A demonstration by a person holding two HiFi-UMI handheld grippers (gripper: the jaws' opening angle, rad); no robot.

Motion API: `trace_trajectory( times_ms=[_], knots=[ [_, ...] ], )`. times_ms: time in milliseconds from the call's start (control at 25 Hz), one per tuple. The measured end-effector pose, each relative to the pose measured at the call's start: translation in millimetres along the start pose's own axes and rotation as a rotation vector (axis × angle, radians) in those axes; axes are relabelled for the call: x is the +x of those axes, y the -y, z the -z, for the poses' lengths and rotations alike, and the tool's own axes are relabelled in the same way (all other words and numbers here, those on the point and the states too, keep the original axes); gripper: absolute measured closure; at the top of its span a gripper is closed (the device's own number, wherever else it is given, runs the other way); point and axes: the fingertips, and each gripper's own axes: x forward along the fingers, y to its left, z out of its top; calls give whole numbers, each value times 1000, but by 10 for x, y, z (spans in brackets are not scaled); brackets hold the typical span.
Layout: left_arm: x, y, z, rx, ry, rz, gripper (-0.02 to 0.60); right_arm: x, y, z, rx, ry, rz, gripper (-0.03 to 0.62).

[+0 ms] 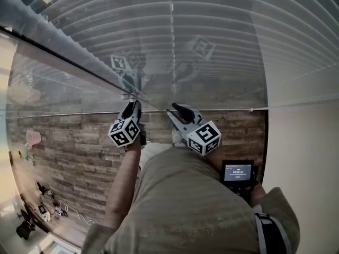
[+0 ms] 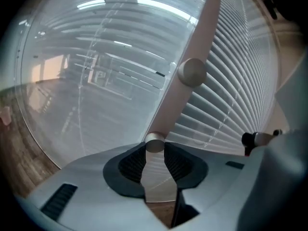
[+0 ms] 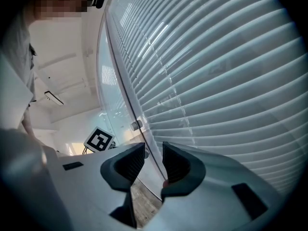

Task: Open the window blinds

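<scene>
My left claw (image 2: 155, 148) clamps the tip of the wand (image 2: 174, 105), which slants up to the right. The blinds (image 1: 212, 46) hang just ahead, slats (image 3: 231, 81) running level. My right claw (image 3: 153, 159) stands open. The digits on the screen (image 1: 237, 172) are too small to read.

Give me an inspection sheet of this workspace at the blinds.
Surface: wood-plank floor; no table seen.
Job's things: window blinds lowered; tilt wand hangs in front of the slats.
Clutter: small items on the floor, far left.
Grippers: left gripper shut on the tilt wand's lower end; right gripper open, holding nothing, close to the blinds.
Cables: lift cord runs down the slats.
Surroundings: white wall at right.
</scene>
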Motion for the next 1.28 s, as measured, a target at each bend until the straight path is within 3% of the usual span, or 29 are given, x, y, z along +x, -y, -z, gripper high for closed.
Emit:
trace_trajectory(
  times_ms=[160, 360, 800, 960, 1040, 1120, 1200, 1280],
  knots=[
    [-2, 18, -36, -171, 20, 101, 448, 24, -9, -25, -2, -3, -4, 493],
    [-28, 36, -52, -455, 55, 238, 448, 44, -44, -45, -7, -6, -11, 493],
    [-38, 37, -81, -882, 119, 467, 448, 71, -54, -44, -11, -13, -24, 493],
    [-15, 16, -60, -994, 131, 527, 448, 64, -37, -21, -10, -16, -25, 493],
    [-15, 15, -65, -1012, 139, 540, 448, 60, -41, -13, -10, -18, -26, 493],
    [-29, 18, -97, -963, 159, 527, 448, 54, -58, -4, -10, -19, -29, 493],
    [-44, 13, -119, -840, 172, 479, 440, 45, -76, 6, -12, -20, -30, 493],
    [-51, -24, -69, -640, 156, 393, 397, 36, -70, 9, -12, -19, -27, 493]
  ],
)
